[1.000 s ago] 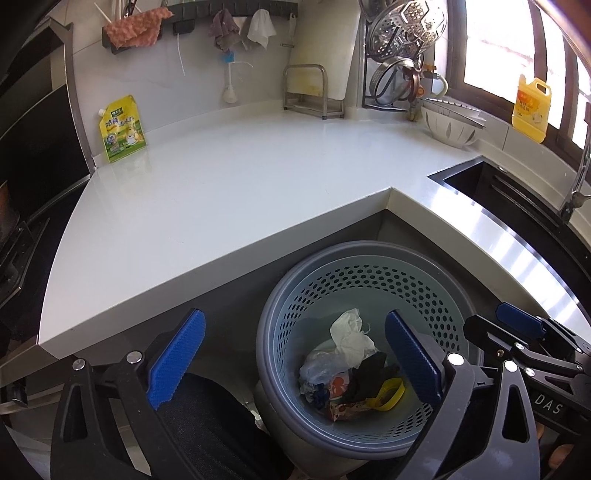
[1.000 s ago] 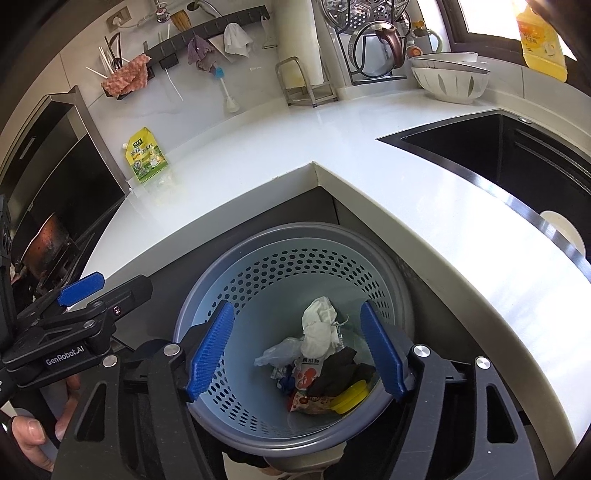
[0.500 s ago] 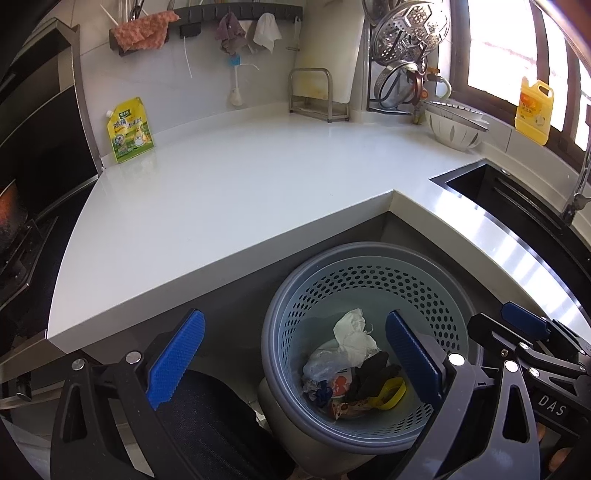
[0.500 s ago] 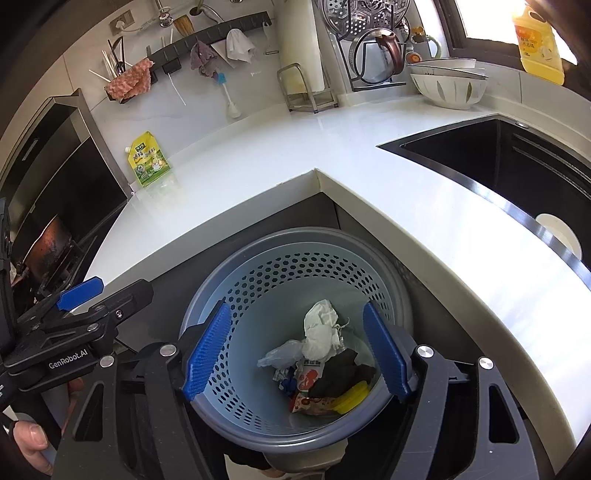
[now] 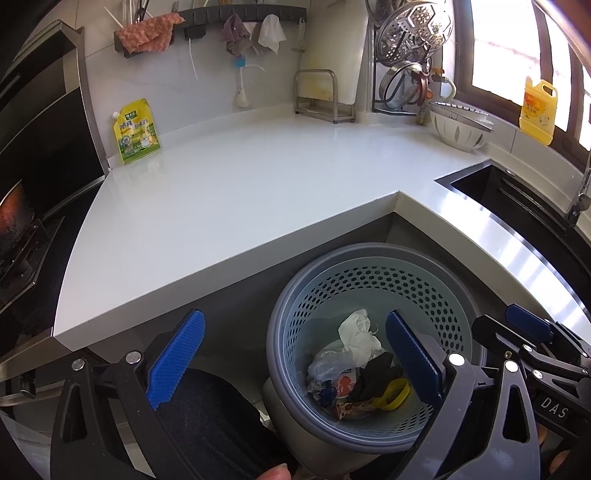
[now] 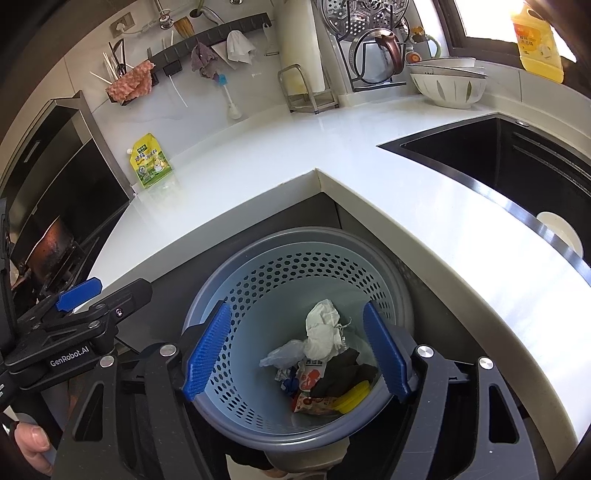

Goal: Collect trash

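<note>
Hovering above the perforated bin point(image 6: 295, 280), both grippers, left point(image 5: 295, 365) and right point(image 6: 297, 350), gape empty; judged next: scan the counter point(image 5: 229, 206) for leftovers.

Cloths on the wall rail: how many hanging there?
3. A pink cloth at the rail's left end, a purple-grey cloth near the middle, and a white cloth just right of it. Others may be hidden behind them.
</note>
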`<state>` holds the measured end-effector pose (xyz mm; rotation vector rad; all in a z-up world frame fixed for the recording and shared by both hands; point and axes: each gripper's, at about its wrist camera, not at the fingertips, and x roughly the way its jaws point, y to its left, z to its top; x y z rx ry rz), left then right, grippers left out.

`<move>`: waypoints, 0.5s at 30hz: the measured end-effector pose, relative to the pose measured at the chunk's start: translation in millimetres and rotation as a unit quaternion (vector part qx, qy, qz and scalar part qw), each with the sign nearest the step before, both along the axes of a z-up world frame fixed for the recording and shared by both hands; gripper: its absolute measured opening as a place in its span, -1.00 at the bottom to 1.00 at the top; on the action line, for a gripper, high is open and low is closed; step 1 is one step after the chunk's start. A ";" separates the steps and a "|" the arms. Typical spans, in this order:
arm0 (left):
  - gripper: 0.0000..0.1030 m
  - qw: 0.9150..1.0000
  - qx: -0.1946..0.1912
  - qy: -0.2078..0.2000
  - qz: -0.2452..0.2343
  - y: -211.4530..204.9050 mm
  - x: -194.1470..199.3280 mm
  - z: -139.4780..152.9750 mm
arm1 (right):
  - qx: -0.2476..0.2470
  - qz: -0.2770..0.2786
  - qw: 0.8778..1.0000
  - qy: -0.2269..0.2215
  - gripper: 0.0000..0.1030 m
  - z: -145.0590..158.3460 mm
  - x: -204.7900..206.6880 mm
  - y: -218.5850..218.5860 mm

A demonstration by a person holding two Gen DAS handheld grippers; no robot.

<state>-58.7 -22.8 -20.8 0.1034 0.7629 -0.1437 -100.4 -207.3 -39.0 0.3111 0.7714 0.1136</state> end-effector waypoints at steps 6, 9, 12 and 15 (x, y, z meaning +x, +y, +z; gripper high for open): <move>0.87 1.000 0.002 0.004 0.002 -1.2 -0.5 -2.1 | 0.002 -0.001 1.000 0.001 0.38 -0.9 0.3 -0.3; 0.87 1.000 0.000 0.006 0.002 -1.3 0.0 -2.7 | 0.003 -0.001 1.000 0.001 0.38 -1.1 0.4 -0.6; 0.87 1.000 0.001 0.005 0.001 -1.4 0.0 -3.0 | 0.002 -0.001 1.000 0.001 0.38 -1.2 0.6 -0.8; 0.87 1.000 0.002 0.005 0.000 -2.2 0.2 -3.9 | 0.002 0.000 1.000 0.001 0.38 -1.2 0.5 -1.0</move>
